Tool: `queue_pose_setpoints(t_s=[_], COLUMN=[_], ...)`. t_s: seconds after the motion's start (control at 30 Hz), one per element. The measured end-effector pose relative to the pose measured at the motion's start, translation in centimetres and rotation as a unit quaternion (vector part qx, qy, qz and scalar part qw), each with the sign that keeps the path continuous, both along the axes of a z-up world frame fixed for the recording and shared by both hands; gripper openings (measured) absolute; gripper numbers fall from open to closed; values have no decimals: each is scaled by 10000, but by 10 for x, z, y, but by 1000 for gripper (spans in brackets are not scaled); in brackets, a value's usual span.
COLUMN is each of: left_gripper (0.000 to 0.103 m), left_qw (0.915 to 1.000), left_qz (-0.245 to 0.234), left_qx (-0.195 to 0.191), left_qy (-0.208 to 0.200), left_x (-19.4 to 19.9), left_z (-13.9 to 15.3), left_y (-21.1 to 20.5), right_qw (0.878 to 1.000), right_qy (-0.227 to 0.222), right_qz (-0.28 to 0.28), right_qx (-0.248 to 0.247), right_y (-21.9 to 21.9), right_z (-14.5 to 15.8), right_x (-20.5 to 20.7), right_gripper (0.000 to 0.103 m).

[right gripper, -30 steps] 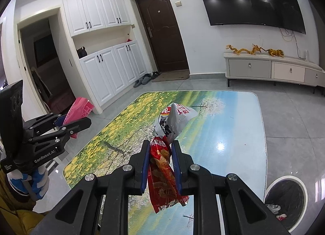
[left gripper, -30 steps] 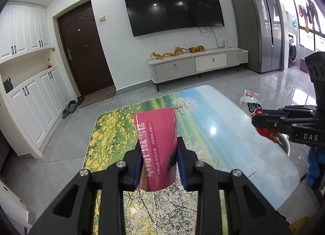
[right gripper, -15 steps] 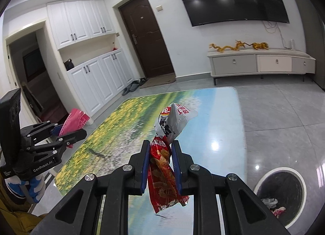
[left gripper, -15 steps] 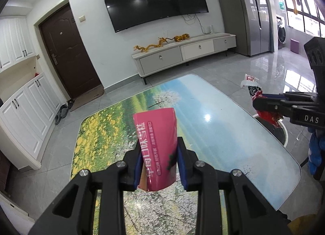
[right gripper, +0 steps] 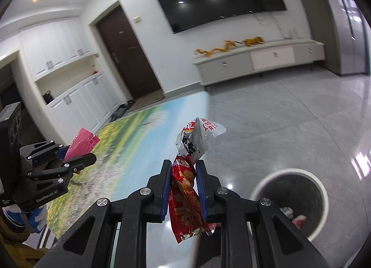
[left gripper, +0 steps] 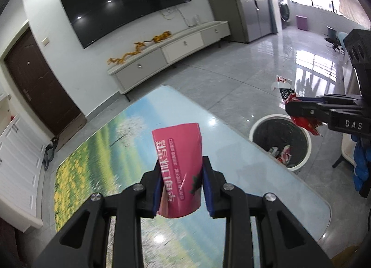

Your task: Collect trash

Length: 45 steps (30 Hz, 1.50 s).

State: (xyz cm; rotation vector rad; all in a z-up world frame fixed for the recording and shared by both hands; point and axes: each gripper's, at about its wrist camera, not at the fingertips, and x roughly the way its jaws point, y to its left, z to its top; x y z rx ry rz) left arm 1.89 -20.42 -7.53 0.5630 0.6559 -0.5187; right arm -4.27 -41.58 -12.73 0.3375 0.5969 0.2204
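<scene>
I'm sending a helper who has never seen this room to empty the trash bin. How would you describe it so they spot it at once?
Start at the table with the printed landscape top. On the grey tiled floor just off its edge stands the trash bin, a round white bin with a dark liner and a few wrappers inside. It is the only round, open container on the floor.

Ceiling spots and window daylight are glaring off the glossy floor (left gripper: 266, 82) and tabletop (left gripper: 231, 152); fisheye bending and dark vignetting are warping edges; motion blur is softening the right view.

"DAS", "GenRobot.AI" on tongs (left gripper: 292, 105)
</scene>
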Motion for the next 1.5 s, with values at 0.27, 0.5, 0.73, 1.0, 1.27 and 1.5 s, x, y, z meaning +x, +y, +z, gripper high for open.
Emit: queue_pose_setpoints(t_s=[0.27, 0.5, 0.73, 1.0, 1.27, 1.5], left_gripper=[28, 28, 28, 34, 55, 55], left_qw=[9975, 9915, 9851, 9750, 9704, 9820], left_qz=[-555, -1031, -1281, -1449, -1347, -948], left_qx=[260, 439, 603, 520, -92, -536], left_qy=[361, 655, 977, 1603, 2004, 1543], left_x=[12, 17, 27, 42, 55, 63], left_z=[-29, -55, -82, -109, -96, -48], left_y=[-74, -140, -191, -226, -215, -161], right_qw=[9970, 9895, 9808, 9711, 9573, 9618], right_qy=[398, 805, 1195, 1726, 2173, 1916], right_qz=[-646, -1147, -1501, -1642, -1901, -1904], right_qx=[163, 341, 338, 170, -163, -437], right_y=[-56, -96, -125, -139, -143, -120], right_z=[-36, -71, -96, -120, -136, -96], right_x=[-1, -2, -1, 13, 15, 11], right_gripper=[20, 20, 20, 24, 51, 51])
